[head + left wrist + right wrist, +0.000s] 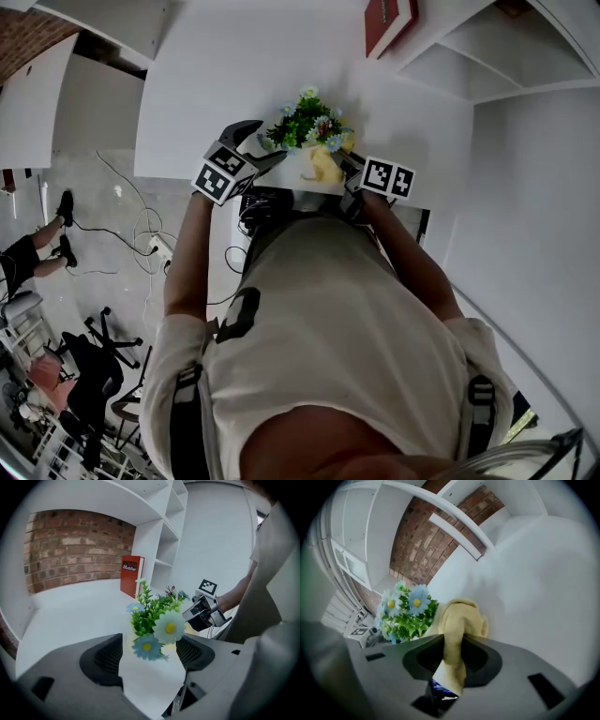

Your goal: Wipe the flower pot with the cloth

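A white flower pot [302, 172] with green leaves and blue and white flowers [307, 122] stands at the near edge of the white table [216, 84]. My left gripper [265, 148] is open at the plant's left side; in the left gripper view the flowers [157, 623] rise just past its open jaws. My right gripper [349, 171] is shut on a yellow cloth [325, 166], which lies against the pot's right side. In the right gripper view the bunched cloth [459, 618] sticks out beyond the jaws next to the flowers [408, 611]. The pot's body is mostly hidden there.
A red book [389, 23] leans at the back of the table beside white shelves [469, 56]; it shows as the red book [131, 576] before a brick wall [70, 550]. Beside the table lie floor cables [141, 234], with an office chair [94, 366] and a seated person [28, 255].
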Tool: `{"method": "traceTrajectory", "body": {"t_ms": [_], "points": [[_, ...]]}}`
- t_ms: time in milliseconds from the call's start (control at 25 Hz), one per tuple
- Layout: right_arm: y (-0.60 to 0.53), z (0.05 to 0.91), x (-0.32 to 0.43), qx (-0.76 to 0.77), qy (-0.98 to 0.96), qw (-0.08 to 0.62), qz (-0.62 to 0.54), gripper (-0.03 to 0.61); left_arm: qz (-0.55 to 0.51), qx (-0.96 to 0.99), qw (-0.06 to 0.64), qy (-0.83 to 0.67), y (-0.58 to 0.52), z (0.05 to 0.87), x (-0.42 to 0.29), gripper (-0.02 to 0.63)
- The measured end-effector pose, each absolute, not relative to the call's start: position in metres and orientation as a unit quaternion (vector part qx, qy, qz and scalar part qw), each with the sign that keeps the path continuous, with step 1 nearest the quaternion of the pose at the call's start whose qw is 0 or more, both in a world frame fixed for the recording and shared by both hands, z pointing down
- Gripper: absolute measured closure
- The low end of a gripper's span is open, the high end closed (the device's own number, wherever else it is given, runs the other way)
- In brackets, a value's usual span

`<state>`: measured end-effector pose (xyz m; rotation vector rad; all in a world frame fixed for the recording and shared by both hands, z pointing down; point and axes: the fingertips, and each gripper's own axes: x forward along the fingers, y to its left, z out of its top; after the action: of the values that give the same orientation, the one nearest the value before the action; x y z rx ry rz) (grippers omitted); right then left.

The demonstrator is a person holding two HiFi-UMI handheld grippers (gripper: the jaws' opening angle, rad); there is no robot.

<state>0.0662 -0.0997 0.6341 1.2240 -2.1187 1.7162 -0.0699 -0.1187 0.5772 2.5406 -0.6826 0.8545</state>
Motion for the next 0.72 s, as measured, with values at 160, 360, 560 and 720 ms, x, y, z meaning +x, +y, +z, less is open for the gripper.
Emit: {"method": "traceTrajectory", "body": {"t_ms": [160, 360, 560, 720], "points": [[-0.111, 0.618, 0.068, 0.408, -0.712, 0.043, 0.57, 0.472, 0.303, 0.905, 0.202, -0.218, -0.124, 0.564, -0.081, 0.264], [-0.108, 0.621, 0.061, 0.402, -0.705, 0.021, 0.584, 0.472, 0.275, 0.909, 0.242, -0.2, -0.127, 0.587, -0.064, 0.264], [-0.108, 0.622, 0.05, 0.395, -0.708, 0.016, 0.585, 0.472, 0.234, 0.911, 0.273, -0.202, -0.125, 0.595, -0.042, 0.264], [-0.103, 0.631, 0.047, 0.394, -0.705, 0.027, 0.589, 0.471, 0.225, 0.906, 0.269, -0.237, -0.126, 0.6, -0.043, 0.265]]}}
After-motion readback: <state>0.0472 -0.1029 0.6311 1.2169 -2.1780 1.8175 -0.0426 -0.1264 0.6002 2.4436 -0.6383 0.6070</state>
